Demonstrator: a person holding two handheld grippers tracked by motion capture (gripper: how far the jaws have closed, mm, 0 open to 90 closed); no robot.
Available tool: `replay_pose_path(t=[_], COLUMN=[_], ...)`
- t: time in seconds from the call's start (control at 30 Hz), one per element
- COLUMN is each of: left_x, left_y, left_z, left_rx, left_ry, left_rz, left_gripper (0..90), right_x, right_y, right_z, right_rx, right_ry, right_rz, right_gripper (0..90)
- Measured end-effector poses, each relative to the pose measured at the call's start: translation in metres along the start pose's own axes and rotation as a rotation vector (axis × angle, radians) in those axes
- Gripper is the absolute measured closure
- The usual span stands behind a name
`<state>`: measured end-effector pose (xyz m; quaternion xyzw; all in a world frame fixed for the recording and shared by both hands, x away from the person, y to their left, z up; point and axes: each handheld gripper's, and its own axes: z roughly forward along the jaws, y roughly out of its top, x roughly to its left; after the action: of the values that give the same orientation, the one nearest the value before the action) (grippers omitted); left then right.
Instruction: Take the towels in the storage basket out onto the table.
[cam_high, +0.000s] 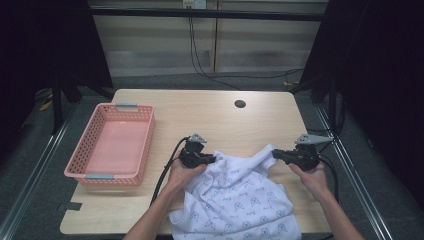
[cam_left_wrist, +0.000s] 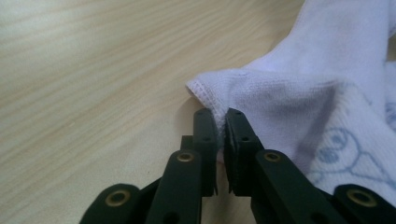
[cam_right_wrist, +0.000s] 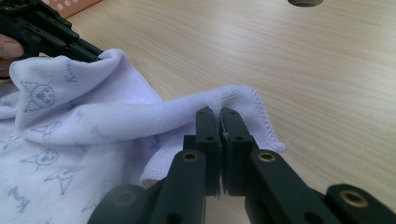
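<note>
A white towel (cam_high: 240, 200) printed with small pale-blue cartoon figures lies rumpled on the wooden table (cam_high: 215, 117), near its front edge. My left gripper (cam_high: 212, 159) holds the towel's far left corner, and in the left gripper view that gripper (cam_left_wrist: 220, 116) has its jaws pinched on the stitched hem of the towel (cam_left_wrist: 299, 93). My right gripper (cam_high: 276, 154) holds the far right corner. In the right gripper view it (cam_right_wrist: 217, 114) is shut on the hemmed edge of the towel (cam_right_wrist: 93, 116), with the left gripper (cam_right_wrist: 93, 53) at the other corner farther off.
An empty pink plastic basket (cam_high: 80, 150) stands on the left part of the table. A round cable hole (cam_high: 240, 104) sits near the far edge. Bare wood lies beyond the towel. Dark floor and frame rails surround the table.
</note>
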<state>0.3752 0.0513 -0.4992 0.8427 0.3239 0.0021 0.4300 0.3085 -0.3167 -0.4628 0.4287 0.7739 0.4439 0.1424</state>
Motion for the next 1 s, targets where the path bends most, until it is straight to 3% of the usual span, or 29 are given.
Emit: replay_pose_path(t=[0.07, 0.33, 0.5, 0.53, 0.63, 0.87, 0.93, 1.0], left_x=[0.002, 0.011, 0.011, 0.010, 0.010, 0.031, 0.039, 0.048], left_y=[0.006, 0.048, 0.067, 0.071, 0.085, 0.122, 0.131, 0.134], left_z=[-0.013, -0.101, -0.131, -0.136, -0.146, -0.155, -0.153, -0.144], left_rx=[-0.027, -0.148, -0.187, -0.202, -0.218, -0.259, -0.294, -0.291], left_ry=[-0.002, 0.113, 0.148, 0.158, 0.183, 0.233, 0.229, 0.266], left_rz=[0.000, 0.101, 0.152, 0.153, 0.173, 0.148, 0.114, 0.075], left_gripper=[85.2, 85.6, 85.7, 85.7, 85.7, 85.6, 85.0, 79.7], right_x=[0.000, -0.003, -0.001, 0.002, 0.002, -0.008, -0.014, -0.023], right_y=[0.002, 0.023, 0.053, 0.068, 0.083, 0.137, 0.149, 0.156], right_z=[-0.004, -0.025, -0.038, -0.042, -0.045, -0.048, -0.042, -0.033], right_rx=[-0.014, -0.102, -0.172, -0.197, -0.226, -0.290, -0.294, -0.284], right_ry=[0.001, -0.013, -0.021, -0.031, -0.036, -0.061, -0.080, -0.100], right_rz=[0.000, -0.001, -0.029, -0.048, -0.054, -0.071, -0.064, -0.048], right_gripper=[87.2, 87.2, 87.3, 87.4, 87.5, 87.6, 87.6, 87.2])
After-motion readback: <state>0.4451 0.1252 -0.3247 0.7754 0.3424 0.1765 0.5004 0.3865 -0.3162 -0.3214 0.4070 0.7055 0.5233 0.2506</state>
